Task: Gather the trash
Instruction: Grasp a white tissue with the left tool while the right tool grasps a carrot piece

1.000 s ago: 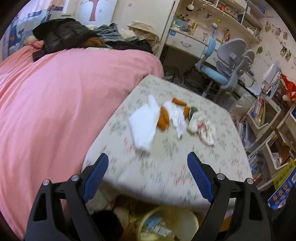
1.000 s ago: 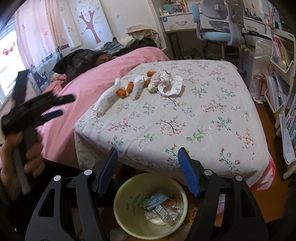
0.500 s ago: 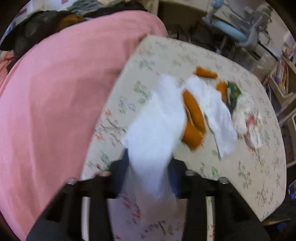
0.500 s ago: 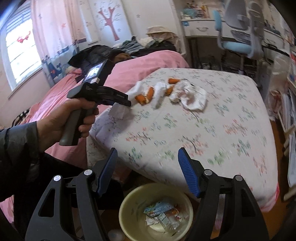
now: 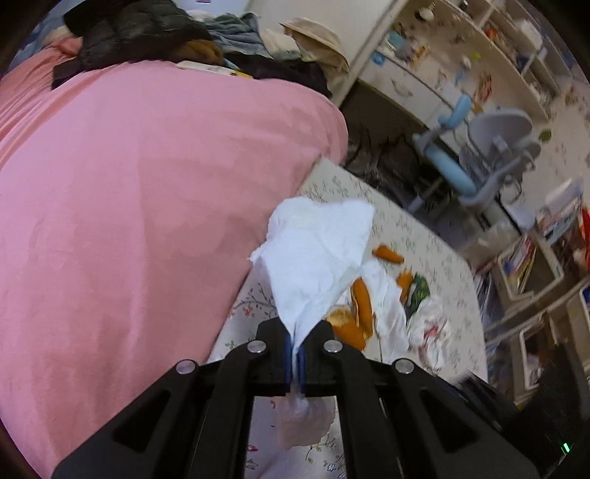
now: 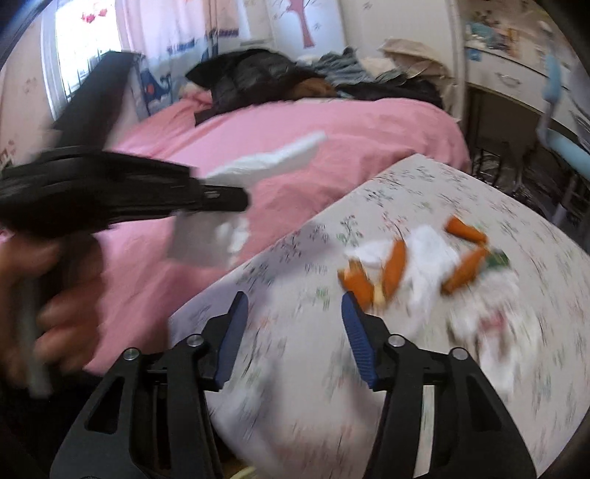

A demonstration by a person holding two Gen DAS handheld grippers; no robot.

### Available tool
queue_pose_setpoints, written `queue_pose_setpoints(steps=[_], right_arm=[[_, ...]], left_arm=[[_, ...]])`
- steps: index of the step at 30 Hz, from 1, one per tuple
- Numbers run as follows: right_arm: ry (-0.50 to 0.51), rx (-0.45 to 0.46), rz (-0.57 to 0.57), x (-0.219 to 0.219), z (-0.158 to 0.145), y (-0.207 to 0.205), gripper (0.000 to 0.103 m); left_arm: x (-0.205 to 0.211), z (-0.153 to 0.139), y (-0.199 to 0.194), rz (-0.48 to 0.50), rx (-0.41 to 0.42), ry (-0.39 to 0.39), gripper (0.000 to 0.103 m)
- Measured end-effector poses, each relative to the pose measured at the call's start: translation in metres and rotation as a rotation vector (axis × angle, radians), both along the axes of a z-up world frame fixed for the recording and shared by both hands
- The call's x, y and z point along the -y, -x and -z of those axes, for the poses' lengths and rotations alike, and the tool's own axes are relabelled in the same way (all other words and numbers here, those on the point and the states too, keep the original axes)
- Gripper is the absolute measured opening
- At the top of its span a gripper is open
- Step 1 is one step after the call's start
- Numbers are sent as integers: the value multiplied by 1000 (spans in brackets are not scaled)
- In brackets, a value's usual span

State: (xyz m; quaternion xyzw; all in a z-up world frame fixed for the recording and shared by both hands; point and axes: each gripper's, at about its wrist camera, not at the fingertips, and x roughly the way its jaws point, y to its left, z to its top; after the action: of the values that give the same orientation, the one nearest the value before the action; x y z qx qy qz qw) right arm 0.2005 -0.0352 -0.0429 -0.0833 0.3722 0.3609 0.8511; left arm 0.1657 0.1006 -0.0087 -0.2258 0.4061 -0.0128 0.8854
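My left gripper (image 5: 294,355) is shut on a white tissue (image 5: 317,258) and holds it lifted above the floral table (image 5: 435,243). The same gripper (image 6: 228,197) with the tissue (image 6: 273,164) shows at the left of the right wrist view, over the pink bed. My right gripper (image 6: 291,335) is open and empty, over the table's near-left part. Orange peels (image 6: 394,267) and more white tissues (image 6: 427,258) lie just right of and beyond it. They also show in the left wrist view: peels (image 5: 359,313), crumpled wrapper (image 5: 429,329).
A pink bed (image 5: 147,191) adjoins the table's left side, with dark clothes (image 5: 140,33) piled at its far end. A blue and grey chair (image 5: 490,147) and a desk stand beyond the table. Bookshelves (image 5: 534,258) stand at the right.
My left gripper has shut on the white tissue and lifted it off the table. My right gripper has moved forward over the table toward the peels; the yellow bin has left its view.
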Motion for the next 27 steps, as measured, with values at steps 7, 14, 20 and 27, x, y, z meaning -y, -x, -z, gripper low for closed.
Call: queue_pose_setpoints(steps=[7,14,20,27], right_arm=[[164,-59,10,-29,34,-65,41],[202,-69,48,-17,56,-71,18],[105,-56,45,0,35,-35,17],[-8,-64,79,56,6,44,17]], left_arm=[[-4,-3,-10,1,23,15,3],[-1,-4,-13,21,37,15,3],[8,-2,-12,47,33,-15,3],[27,-3,6,99,56,-55,3]])
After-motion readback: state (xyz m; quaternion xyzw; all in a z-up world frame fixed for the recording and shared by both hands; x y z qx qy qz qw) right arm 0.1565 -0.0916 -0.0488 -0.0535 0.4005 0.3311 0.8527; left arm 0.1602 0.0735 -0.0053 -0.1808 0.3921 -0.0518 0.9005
